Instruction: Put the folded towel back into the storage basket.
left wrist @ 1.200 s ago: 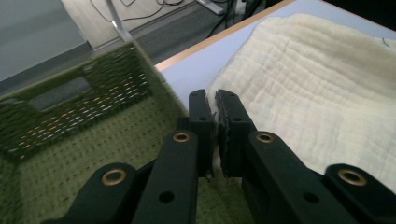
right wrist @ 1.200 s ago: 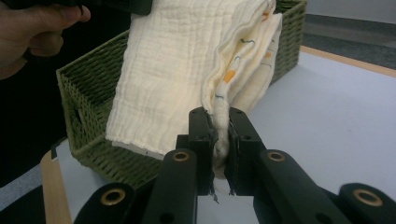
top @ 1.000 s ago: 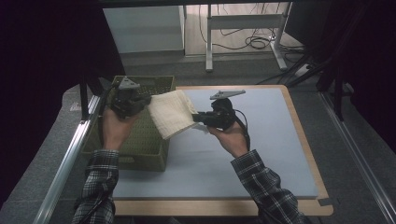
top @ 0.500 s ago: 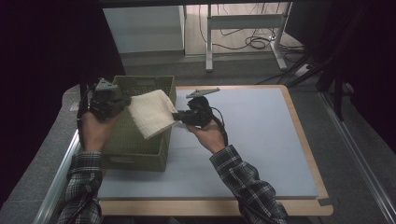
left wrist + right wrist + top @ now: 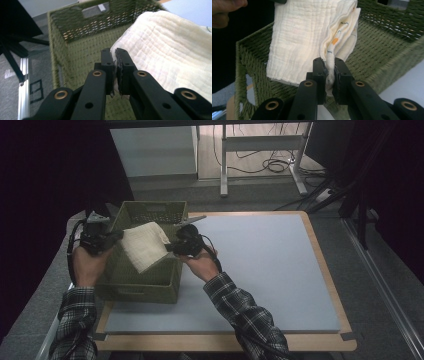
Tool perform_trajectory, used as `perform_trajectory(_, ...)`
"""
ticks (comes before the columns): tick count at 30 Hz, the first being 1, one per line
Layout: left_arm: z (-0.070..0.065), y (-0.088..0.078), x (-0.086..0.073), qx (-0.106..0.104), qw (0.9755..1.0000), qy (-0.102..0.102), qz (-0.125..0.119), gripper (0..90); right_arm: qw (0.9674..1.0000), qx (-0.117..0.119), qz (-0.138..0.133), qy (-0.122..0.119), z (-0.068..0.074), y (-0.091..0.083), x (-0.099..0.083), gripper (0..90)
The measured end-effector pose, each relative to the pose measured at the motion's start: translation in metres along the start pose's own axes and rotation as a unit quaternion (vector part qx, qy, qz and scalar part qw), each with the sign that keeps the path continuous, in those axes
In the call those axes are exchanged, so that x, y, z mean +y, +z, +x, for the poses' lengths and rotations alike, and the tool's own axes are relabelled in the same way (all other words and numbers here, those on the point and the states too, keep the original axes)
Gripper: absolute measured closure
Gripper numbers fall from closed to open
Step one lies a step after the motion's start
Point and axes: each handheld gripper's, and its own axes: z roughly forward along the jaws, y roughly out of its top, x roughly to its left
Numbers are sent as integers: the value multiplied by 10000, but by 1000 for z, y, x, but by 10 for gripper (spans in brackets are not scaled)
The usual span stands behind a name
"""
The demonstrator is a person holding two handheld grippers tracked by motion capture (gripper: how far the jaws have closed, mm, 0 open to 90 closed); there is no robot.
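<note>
Right gripper view: cloth's (image 5: 312, 42) coloured print

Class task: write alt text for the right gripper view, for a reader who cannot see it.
Two black jaws of the right gripper pinch the folded edge of a cream cloth, held above an open green woven basket. Part of a hand shows at the top left corner.
</note>
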Motion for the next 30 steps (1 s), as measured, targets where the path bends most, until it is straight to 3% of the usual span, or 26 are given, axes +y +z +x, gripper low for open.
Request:
perform_trajectory(5, 10, 7, -8, 112, 9998, -27, 164, 855, 9996, -109, 233, -146, 9, 21, 6, 817)
perform_trajectory(10, 14, 20, -12, 239, 9989, 75, 399, 855, 9979, -254, 512, -307, 16, 40, 8, 817)
perform_trajectory(18, 17, 44, -15, 336, 9965, 195, 745, 854, 9916, -610, 955, -623, 24, 61, 12, 817)
perform_trajectory(23, 15, 62, -12, 388, 9932, 419, 1015, 854, 9872, -746, 1135, -832, 29, 68, 13, 815)
perform_trajectory(30, 8, 82, -6, 422, 9877, 746, 1308, 853, 9814, -952, 1400, -907, 34, 75, 15, 812)
